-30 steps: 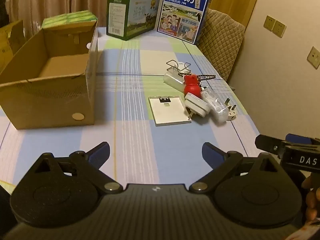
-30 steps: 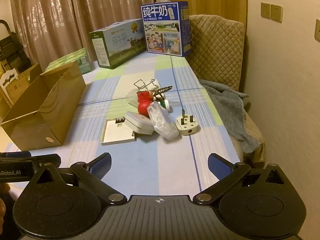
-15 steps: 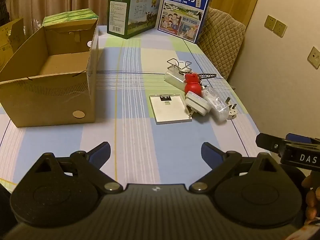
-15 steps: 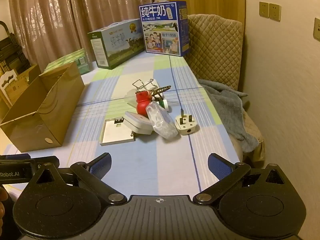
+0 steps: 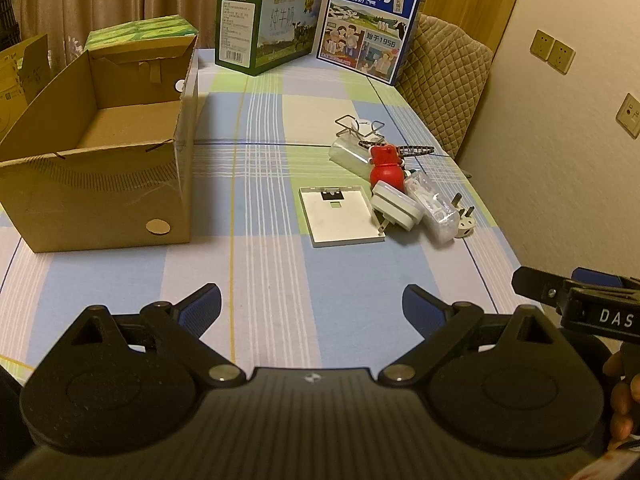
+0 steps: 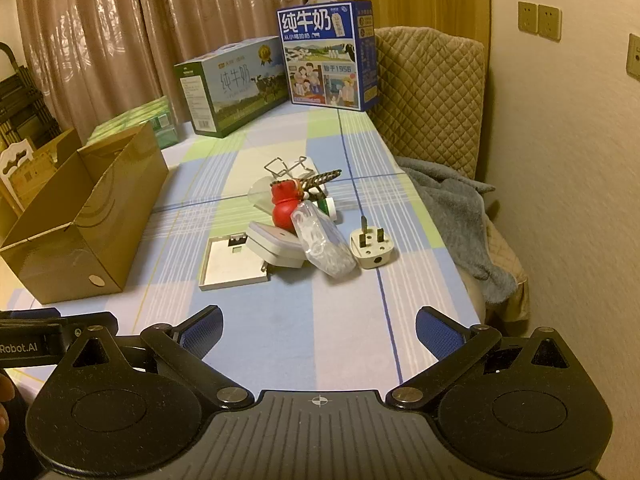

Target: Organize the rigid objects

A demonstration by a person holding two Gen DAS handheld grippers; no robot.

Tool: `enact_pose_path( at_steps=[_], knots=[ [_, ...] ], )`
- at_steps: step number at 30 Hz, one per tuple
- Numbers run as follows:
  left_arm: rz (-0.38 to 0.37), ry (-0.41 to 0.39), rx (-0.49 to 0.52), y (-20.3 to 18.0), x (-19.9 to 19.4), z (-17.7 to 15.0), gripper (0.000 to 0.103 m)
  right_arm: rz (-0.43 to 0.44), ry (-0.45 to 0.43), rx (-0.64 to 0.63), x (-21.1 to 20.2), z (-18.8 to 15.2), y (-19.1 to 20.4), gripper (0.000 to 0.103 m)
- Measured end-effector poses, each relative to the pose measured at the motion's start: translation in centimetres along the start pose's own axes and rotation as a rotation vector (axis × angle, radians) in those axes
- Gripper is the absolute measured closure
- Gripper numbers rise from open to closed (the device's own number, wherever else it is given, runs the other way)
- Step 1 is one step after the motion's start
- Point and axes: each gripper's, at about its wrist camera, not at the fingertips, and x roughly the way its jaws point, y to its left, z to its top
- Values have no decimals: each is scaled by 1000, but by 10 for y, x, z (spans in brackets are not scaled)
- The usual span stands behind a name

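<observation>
Both hand-held grippers hover above the near edge of the worktop (image 5: 256, 280), the left hand-held gripper (image 5: 312, 306) and the right hand-held gripper (image 6: 318, 328) each spread wide and empty, probably readying a first pick. The things to sort lie heaped to the right of the open cardboard box (image 5: 100, 152): a white plate (image 5: 340, 216), charger (image 5: 396, 206), red figure (image 5: 386, 168) and plug (image 6: 372, 248). Behind the box, a blue carton (image 5: 370, 24) reads "1956"; the right tool shows "DAS".
</observation>
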Motion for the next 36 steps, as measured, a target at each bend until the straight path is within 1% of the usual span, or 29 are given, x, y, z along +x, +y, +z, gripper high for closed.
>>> enact_pose_path(
  at_steps=[36],
  knots=[
    [-1, 4, 0, -2, 1, 2, 7, 1, 5, 6, 2, 0, -2, 3]
  ],
)
